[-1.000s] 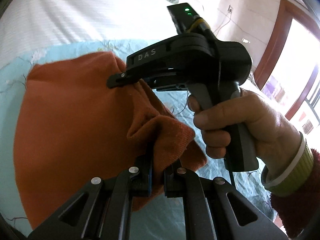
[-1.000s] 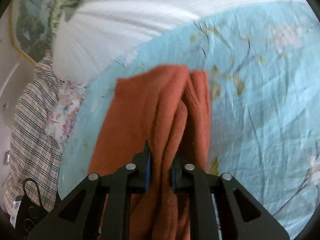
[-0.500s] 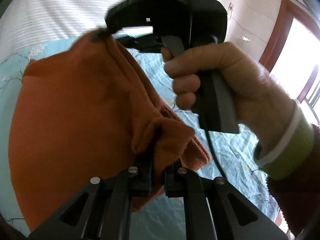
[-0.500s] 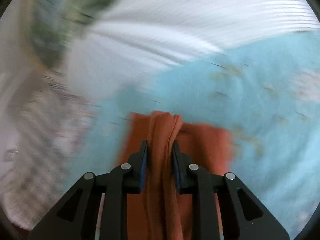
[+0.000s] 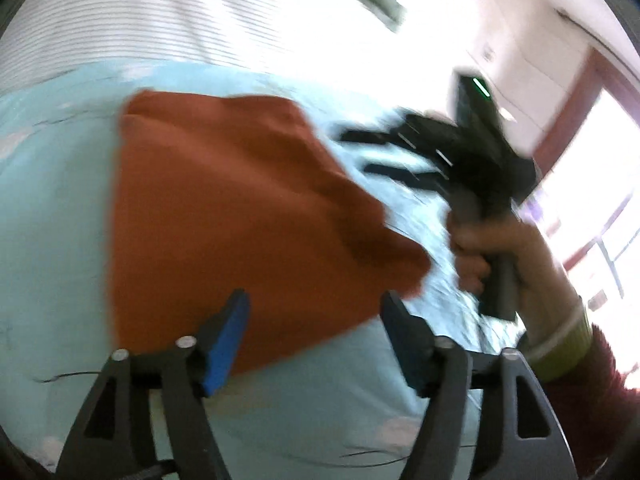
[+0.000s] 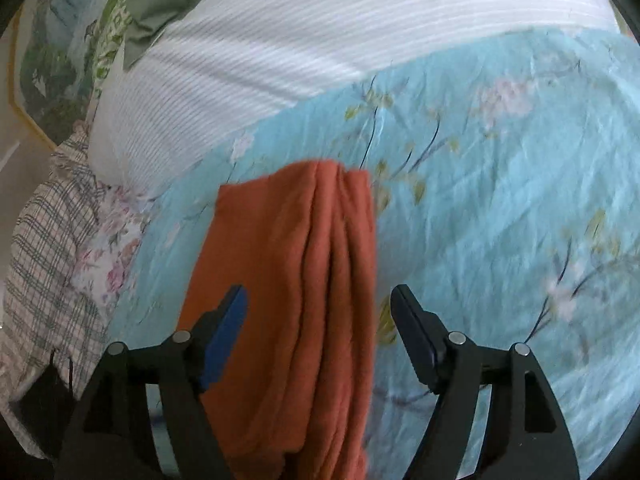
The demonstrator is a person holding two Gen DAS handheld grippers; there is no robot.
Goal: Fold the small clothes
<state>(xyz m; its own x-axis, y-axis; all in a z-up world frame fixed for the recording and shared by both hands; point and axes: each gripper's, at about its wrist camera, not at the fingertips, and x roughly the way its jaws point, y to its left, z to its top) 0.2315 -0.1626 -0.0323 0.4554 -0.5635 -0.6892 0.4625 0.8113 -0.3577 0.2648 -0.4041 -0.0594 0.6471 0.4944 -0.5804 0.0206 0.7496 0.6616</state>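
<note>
the orange knit garment (image 5: 240, 216) lay folded on the pale blue floral bedspread (image 6: 500, 208), seen from both wrist views; in the right wrist view its stacked layers showed as three or four soft rolled edges (image 6: 340, 264) running away from the camera, with the flat panel to their left; the left gripper (image 5: 314, 332) stood wide open, blue-padded fingers (image 5: 224, 340) apart and holding nothing, the near hem of the cloth lying between and just beyond them; the right gripper (image 6: 318, 332) was likewise spread wide and empty, poised over the near end of the fold, though whether its tips touched the fabric could not be told; in the left wrist view the right gripper appeared again, motion-blurred, just beside the garment's right edge, held in the person's right hand (image 5: 492, 248).

judged from its drape and ribbing, the cloth was light, limp and thick, not slippery and not fragile; it would sag from any single pinch, so a hold was best taken at two corners of one short edge, through all layers at once, lest the stack slide apart.

open bedspread lay to the right of the garment and beyond its far edge, giving room to fold or shift it; to the left, in the right wrist view, a white ribbed quilt (image 6: 320, 40) and plaid fabric (image 6: 44, 248) bounded the working area, well apart from the cloth.
</note>
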